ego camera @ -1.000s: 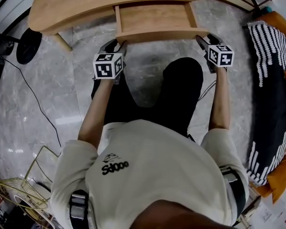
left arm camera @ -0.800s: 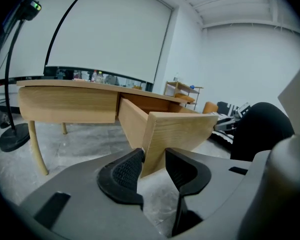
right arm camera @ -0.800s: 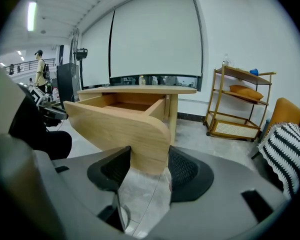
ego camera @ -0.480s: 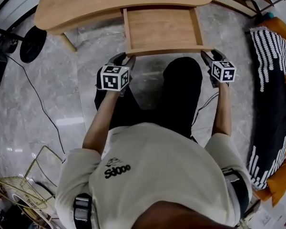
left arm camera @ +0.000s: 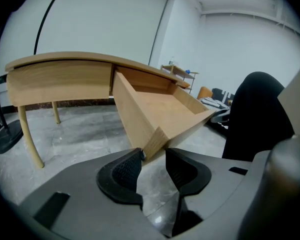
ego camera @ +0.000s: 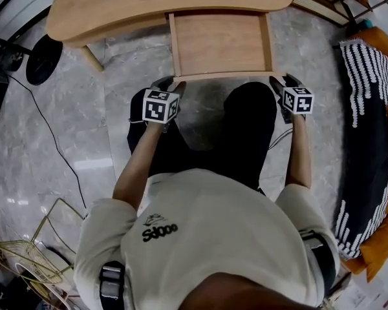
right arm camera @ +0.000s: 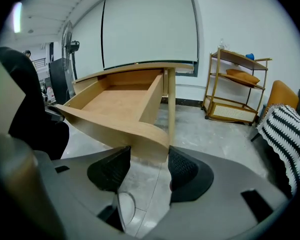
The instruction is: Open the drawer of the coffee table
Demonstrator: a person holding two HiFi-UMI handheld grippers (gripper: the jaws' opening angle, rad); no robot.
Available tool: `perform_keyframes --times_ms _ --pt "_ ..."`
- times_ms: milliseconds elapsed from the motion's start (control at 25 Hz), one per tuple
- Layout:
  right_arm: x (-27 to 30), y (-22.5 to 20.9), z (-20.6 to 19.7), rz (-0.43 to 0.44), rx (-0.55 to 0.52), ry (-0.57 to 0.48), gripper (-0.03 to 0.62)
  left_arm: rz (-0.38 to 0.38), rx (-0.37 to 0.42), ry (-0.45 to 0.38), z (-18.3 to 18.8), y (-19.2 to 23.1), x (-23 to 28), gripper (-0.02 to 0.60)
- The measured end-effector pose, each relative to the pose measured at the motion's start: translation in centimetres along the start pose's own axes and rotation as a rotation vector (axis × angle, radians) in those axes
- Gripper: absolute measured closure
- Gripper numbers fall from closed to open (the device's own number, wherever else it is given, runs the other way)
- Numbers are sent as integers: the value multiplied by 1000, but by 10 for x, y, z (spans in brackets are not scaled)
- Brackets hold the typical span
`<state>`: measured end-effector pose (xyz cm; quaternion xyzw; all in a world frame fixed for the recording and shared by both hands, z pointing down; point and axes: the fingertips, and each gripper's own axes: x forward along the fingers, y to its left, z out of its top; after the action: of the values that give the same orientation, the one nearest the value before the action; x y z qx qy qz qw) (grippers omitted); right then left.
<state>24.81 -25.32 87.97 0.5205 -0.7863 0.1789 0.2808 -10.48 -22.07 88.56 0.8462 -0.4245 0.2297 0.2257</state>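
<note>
In the head view, I see the drawer (ego camera: 221,44) sticking well out of the coffee table (ego camera: 116,8) toward the person. Its front board lies sideways, with the left gripper (ego camera: 171,84) on one end and the right gripper (ego camera: 281,82) on the other (both just as near). In the left gripper view the pads (left arm camera: 127,169) pinch the board's corner, and in the right gripper view the pads (right arm camera: 182,170) squeeze its rounded end, so I think any more pull must come straight back, away from the table.
</note>
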Motion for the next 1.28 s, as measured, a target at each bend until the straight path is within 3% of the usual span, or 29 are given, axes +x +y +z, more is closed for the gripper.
perform_keyframes --times_ms 160,320,440,560,680,760,840,880,960,1080,1280 --pt "0 0 -1 1 -8 -16 361 -18 10 -9 -2 0 1 420" --pt "-3 -1 -1 31 -35 -38 362 -119 -17 -8 -1 1 0 409" --pt "-14 -12 0 47 -51 -28 432 -211 -22 1 0 4 -8 410" --pt "-29 -32 3 16 -94 5 444 -262 -24 30 0 19 -26 414" --pt "-35 -37 7 -8 -167 71 440 -185 -27 -12 15 54 -45 502" --pt "-35 -34 8 -27 -230 128 445 -109 -17 -59 33 78 -55 520" --pt "-37 -34 11 -51 -277 161 447 -43 46 -90 56 93 -59 524" --pt "-39 -35 16 -67 -282 150 450 -14 87 -106 69 97 -61 529" --pt "-49 -43 37 -100 -227 67 578 36 165 -146 97 101 -63 539" --pt "-64 -49 77 -117 -151 -50 582 86 258 -212 139 95 -65 548" --pt "-74 -23 151 -171 -261 -184 583 131 347 -287 192 78 -59 554"
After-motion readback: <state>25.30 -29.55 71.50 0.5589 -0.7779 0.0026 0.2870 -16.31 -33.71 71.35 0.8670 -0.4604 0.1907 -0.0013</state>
